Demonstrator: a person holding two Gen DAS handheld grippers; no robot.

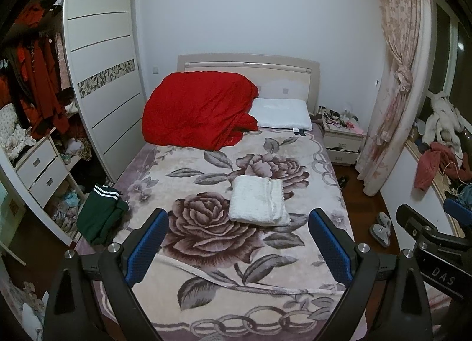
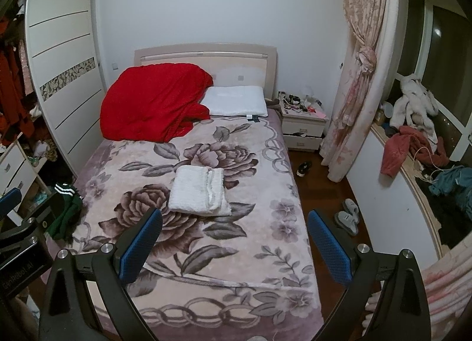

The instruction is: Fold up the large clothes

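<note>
Jaws on the left gripper (image 1: 239, 249) and the right gripper (image 2: 236, 248) both stand spread wide, holding nothing, above the foot of the floral plush blanket (image 1: 206, 270). A folded white fluffy garment (image 1: 258, 201) lies mid-bed at twelve o'clock of both; a dark green striped garment (image 1: 101, 215) hangs off the bed edge at nine o'clock.

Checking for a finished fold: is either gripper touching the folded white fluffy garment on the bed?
Apart. In both wrist views the left gripper and right gripper hover open, with floral blanket between them and the folded white fluffy garment.
</note>
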